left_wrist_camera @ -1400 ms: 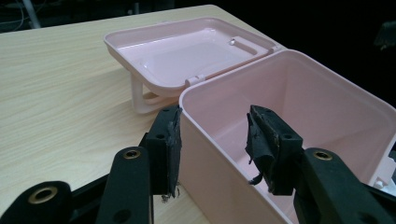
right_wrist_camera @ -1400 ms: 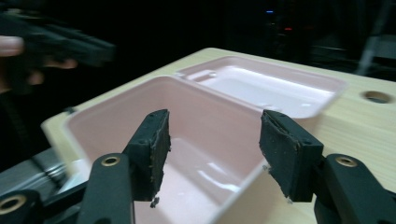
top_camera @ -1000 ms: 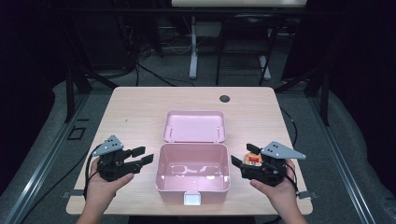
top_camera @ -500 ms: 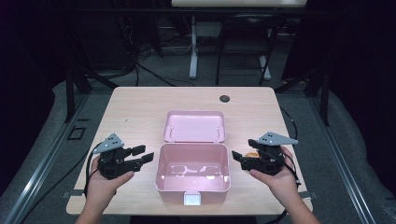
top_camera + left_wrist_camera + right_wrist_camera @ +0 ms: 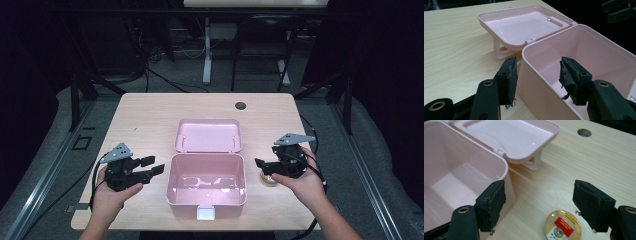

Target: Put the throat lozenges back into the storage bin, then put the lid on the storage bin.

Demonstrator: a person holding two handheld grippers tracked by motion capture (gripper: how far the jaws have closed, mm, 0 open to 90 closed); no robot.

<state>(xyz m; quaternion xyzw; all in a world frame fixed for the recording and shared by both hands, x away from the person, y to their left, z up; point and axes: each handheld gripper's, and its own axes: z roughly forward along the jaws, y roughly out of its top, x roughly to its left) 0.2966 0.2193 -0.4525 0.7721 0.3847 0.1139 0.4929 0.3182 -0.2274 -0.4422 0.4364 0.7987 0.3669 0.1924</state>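
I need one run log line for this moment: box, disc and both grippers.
box: open, empty, lid back | disc: on table, right of box | left gripper: open, astride box wall | right gripper: open, above disc

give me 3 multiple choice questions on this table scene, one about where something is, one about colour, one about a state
1. Where does the gold disc lie?
A. inside the box
B. on the table beside the box, below the right hand-held gripper
C. on the lid

2. What colour is the box?
A. pink
B. blue
C. white

3. How is the box's lid?
A. shut
B. lying apart from the box
C. swung open behind the box

B: the right gripper view shows the disc on the wood between the jaws.
A: walls and floor are pink.
C: the lid lies back at the far rim.
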